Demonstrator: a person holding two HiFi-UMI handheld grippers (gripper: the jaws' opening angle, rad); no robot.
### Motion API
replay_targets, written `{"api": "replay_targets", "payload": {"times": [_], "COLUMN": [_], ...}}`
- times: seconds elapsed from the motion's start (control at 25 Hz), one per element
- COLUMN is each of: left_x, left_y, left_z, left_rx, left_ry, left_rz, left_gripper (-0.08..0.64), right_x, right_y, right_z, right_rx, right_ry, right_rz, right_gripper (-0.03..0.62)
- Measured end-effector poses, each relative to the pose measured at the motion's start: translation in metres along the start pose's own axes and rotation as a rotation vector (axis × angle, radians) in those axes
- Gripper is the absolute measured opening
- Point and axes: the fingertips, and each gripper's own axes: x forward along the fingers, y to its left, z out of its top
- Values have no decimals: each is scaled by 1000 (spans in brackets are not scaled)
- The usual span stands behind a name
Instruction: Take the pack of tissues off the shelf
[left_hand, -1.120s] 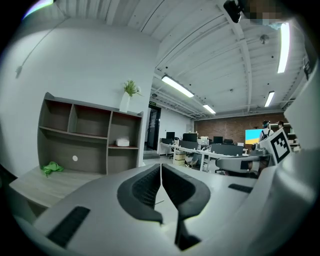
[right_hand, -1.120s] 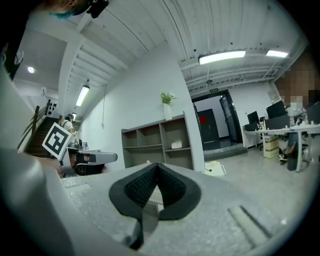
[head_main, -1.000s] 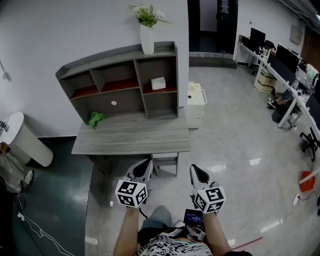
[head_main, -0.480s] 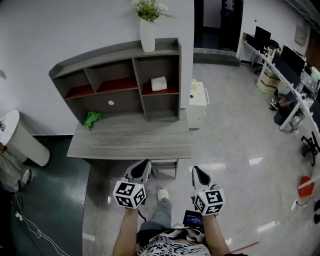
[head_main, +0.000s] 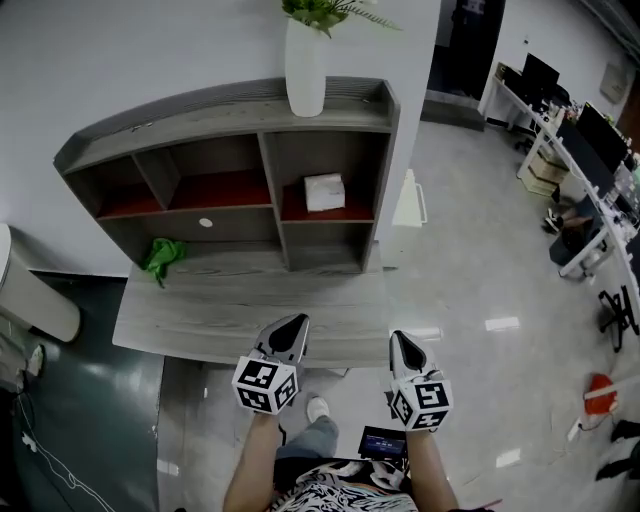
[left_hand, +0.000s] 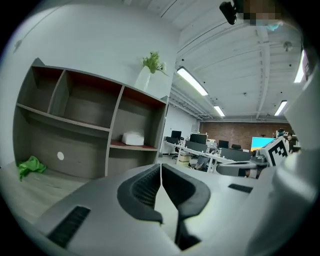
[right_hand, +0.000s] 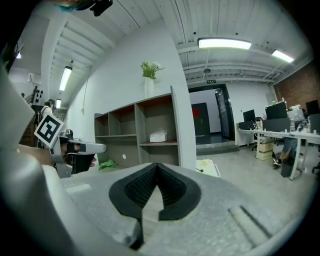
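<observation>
Grey desk (head_main: 250, 300) fronts shelf (head_main: 200, 110) | green cloth (head_main: 160, 258) on desk | vase (head_main: 305, 70) atop shelf

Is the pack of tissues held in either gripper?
No, the pack of tissues lies on the shelf, apart from the shut left gripper and right gripper.

The left gripper (head_main: 290, 328) and right gripper (head_main: 404, 345) share pale grey shells, black ribbed fingers (left_hand: 145, 187) and a cube (head_main: 265, 384) of black-and-white square markers each. The person wears a black-and-white patterned top (head_main: 340, 492), grey trousers (head_main: 310, 440) and a white shoe (head_main: 317, 408).
</observation>
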Motion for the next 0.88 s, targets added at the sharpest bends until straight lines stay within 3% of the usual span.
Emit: {"api": "replay_targets", "payload": {"times": [0.4,0.6,0.88], "left_x": [76,106,133], "left_y": [82,89,92], "left_z": [33,43,64], "left_rx": [-2,-13,66], "left_ry": [3,-5,-22], "left_rz": [11,-24,-19], "left_gripper": [14,14,14], "right_x": [103,112,133], "right_y": [-12,-25,-37], "right_z": [36,40,53], "right_rx": [-19,-23,-35], "right_ry": [-52,-44,-60], "right_rz": [-58,-91,-92], "right_gripper": [2,2,2]}}
